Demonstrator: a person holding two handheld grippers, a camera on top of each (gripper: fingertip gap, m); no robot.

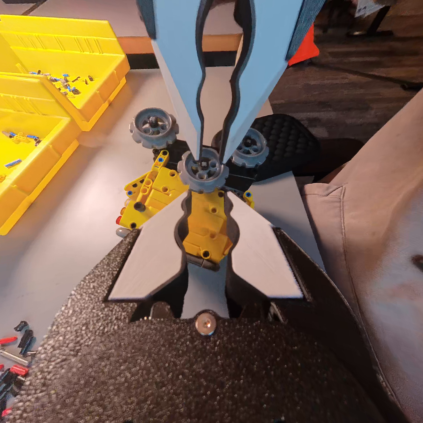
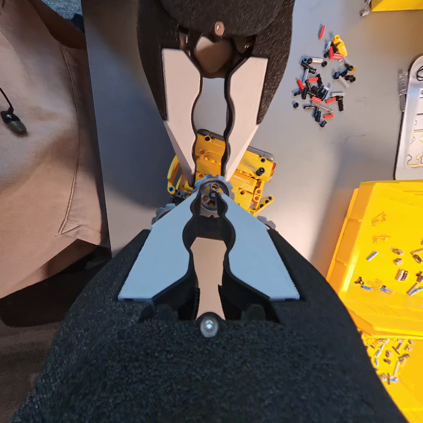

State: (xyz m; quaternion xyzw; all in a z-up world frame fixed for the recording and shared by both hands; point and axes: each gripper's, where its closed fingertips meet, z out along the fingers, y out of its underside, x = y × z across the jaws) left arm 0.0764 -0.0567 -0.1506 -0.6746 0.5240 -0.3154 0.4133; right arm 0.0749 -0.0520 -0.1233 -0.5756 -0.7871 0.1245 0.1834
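A yellow brick-built vehicle model [image 1: 206, 229] lies on the grey table [image 1: 80, 240]. My left gripper [image 1: 207, 193] is shut on the model's yellow body. My right gripper [image 1: 210, 159] comes in from the far side, its tips closed on a grey toothed wheel [image 1: 202, 171] at the model's side. In the right wrist view the right gripper [image 2: 211, 194] clamps the same wheel [image 2: 211, 206]. There the left gripper [image 2: 210, 179] points toward me around the model [image 2: 247, 180]. Two more grey wheels [image 1: 152, 128] [image 1: 249, 146] sit on the model behind.
Yellow sorting trays [image 1: 68, 57] [image 2: 377, 251] hold small parts beside the model. Loose red and black pieces [image 2: 320, 87] lie on the table. A black knobbly tyre [image 1: 286, 137] rests behind the model. A person in beige clothing [image 1: 366, 229] is at the table edge. The grippers are tip to tip, or close to it.
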